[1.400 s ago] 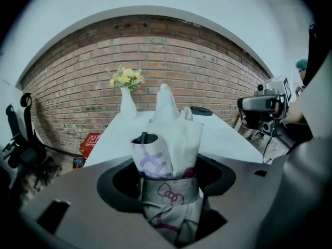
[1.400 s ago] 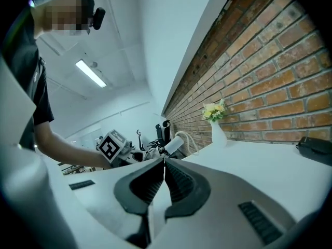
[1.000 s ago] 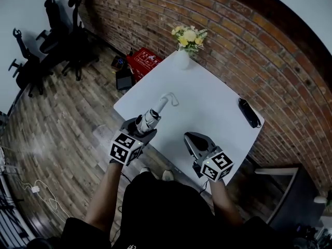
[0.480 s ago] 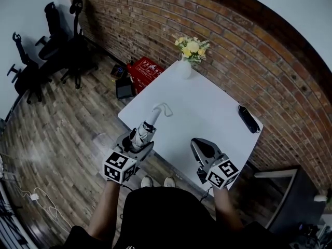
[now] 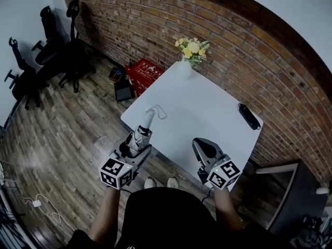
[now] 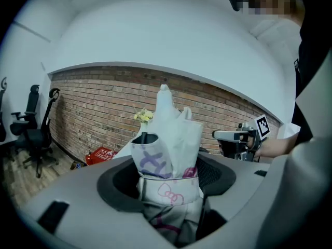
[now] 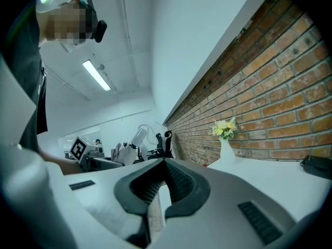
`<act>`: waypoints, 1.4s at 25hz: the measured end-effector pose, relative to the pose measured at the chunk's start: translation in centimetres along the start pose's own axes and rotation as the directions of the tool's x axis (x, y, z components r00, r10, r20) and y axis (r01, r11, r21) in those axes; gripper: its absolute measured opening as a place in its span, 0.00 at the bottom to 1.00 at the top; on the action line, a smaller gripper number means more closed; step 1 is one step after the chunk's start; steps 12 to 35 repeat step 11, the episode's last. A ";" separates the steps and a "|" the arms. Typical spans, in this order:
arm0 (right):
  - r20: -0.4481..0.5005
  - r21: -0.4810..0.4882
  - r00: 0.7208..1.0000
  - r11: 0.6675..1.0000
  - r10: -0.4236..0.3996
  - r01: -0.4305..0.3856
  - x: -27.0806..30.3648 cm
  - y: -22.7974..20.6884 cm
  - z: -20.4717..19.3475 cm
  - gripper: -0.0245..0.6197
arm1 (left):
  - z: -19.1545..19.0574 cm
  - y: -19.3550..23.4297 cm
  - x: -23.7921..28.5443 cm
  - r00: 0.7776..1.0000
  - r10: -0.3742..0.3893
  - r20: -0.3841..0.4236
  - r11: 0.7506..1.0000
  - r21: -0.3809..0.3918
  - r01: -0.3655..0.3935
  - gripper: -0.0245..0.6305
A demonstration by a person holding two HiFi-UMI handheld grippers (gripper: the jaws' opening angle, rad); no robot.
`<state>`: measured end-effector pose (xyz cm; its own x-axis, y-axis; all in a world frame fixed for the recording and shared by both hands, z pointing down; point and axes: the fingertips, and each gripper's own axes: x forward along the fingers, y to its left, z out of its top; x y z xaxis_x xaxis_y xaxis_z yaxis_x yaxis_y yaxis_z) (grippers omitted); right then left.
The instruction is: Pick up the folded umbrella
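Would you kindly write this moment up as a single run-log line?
left gripper: shut on folded umbrella, held off the table | right gripper: shut, empty | vase, black object: on table

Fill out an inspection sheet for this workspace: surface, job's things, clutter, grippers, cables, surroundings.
Surface: white table, mostly bare.
Job's things: folded umbrella, held in the left gripper, strap end pointing forward.
Clutter: vase of flowers at the far corner; black object near the right edge.
Grippers: left shut on the umbrella; right gripper has its jaws together and is empty.
Cables: white cable on the floor, at left.
Surroundings: brick wall, wood floor, red box, office chairs.
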<state>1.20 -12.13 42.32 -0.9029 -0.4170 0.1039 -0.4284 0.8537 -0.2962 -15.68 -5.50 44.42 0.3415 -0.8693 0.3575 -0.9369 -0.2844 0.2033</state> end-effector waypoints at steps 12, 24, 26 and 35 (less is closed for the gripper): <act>0.002 0.014 1.000 0.999 -0.030 0.030 0.2 1.0 -0.3 0.07 | 0.5 0.5 -0.5 1.000 -0.018 0.016 1.000 0.007 0.018 0.49; 0.002 0.014 1.000 0.999 -0.030 0.030 0.2 1.0 -0.3 0.07 | 0.5 0.5 -0.5 1.000 -0.018 0.016 1.000 0.007 0.018 0.49; 0.002 0.014 1.000 0.999 -0.030 0.030 0.2 1.0 -0.3 0.07 | 0.5 0.5 -0.5 1.000 -0.018 0.016 1.000 0.007 0.018 0.49; 0.002 0.014 1.000 0.999 -0.030 0.030 0.2 1.0 -0.3 0.07 | 0.5 0.5 -0.5 1.000 -0.018 0.016 1.000 0.007 0.018 0.49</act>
